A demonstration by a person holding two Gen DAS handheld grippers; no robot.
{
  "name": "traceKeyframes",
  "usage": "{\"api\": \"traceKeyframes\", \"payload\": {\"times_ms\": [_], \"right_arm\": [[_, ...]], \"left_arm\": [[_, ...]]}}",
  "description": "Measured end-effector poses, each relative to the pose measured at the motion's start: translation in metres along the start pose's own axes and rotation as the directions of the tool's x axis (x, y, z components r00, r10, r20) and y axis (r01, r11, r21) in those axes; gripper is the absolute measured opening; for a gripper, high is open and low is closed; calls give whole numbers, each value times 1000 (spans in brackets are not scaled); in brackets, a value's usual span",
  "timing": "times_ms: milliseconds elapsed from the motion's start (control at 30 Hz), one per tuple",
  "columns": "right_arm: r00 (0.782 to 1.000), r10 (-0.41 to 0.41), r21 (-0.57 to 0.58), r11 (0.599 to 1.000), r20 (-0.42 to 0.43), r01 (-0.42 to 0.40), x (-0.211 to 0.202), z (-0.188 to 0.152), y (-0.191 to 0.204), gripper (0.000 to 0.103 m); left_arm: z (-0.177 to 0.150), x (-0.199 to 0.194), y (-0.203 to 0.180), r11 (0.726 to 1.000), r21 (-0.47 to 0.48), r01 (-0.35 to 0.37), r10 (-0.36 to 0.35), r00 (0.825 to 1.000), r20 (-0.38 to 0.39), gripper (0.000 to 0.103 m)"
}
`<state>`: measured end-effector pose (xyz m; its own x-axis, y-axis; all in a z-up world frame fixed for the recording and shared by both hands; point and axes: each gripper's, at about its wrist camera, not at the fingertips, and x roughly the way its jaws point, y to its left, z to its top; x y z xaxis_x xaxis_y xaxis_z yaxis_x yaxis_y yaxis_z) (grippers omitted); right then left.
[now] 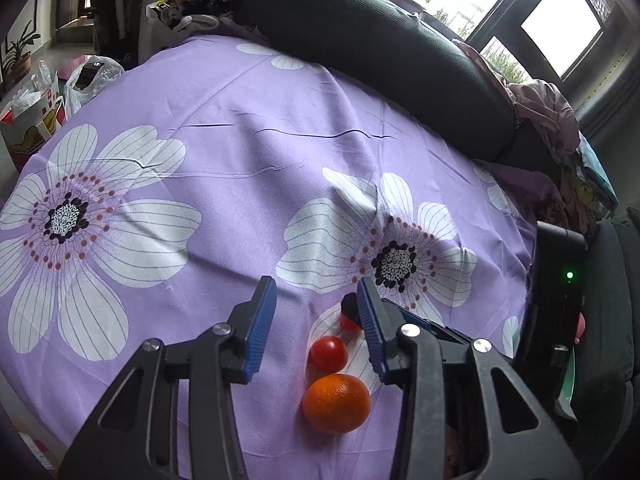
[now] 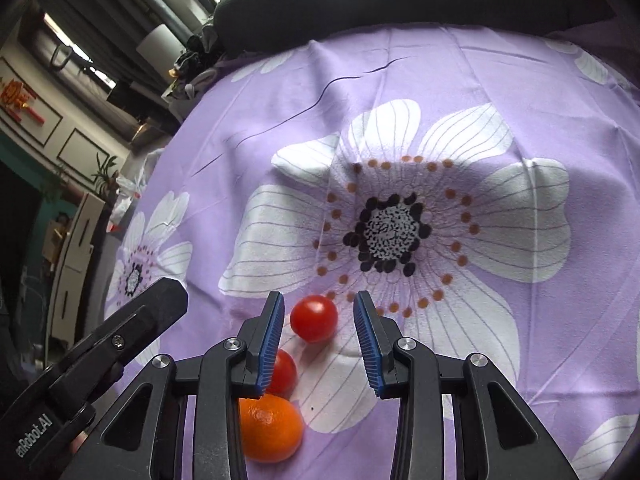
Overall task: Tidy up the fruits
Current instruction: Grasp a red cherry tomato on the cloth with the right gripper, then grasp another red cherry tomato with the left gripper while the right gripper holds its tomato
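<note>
An orange mandarin (image 1: 336, 403) and two red cherry tomatoes lie in a row on a purple flowered cloth (image 1: 248, 160). In the left wrist view my left gripper (image 1: 316, 300) is open and empty above the near tomato (image 1: 328, 353); the far tomato (image 1: 347, 322) is partly hidden behind its right finger. In the right wrist view my right gripper (image 2: 319, 314) is open and empty, with one tomato (image 2: 314, 318) between its fingertips. The second tomato (image 2: 285, 372) and the mandarin (image 2: 272, 428) lie partly behind its left finger. The left gripper's body (image 2: 108, 356) shows at lower left.
A dark cushioned chair back (image 1: 372, 44) borders the cloth's far side. Plastic bags and boxes (image 1: 52, 92) stand beyond the left edge. Crumpled fabric (image 1: 548, 116) lies at the far right. The right gripper's black body (image 1: 560, 292) is at the right.
</note>
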<state>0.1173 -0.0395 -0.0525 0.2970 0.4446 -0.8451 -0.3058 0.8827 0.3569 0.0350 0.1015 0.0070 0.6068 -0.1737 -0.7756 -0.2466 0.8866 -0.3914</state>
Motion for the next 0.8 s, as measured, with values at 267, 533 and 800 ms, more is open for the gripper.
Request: {"api": "traceKeyframes", "payload": {"times_ms": [267, 533, 800], "right_arm": [[992, -108, 26, 994, 58, 107, -18, -6, -15, 27], [980, -139, 178, 978, 145, 112, -70, -15, -60, 27], [978, -131, 207, 974, 164, 96, -79, -18, -68, 27]], "left_arm": [[-4, 8, -11, 997, 44, 68, -64, 994, -86, 38], [-20, 34, -29, 990, 135, -27, 52, 981, -186, 38], [-27, 58, -33, 988, 140, -70, 103, 963, -249, 37]]}}
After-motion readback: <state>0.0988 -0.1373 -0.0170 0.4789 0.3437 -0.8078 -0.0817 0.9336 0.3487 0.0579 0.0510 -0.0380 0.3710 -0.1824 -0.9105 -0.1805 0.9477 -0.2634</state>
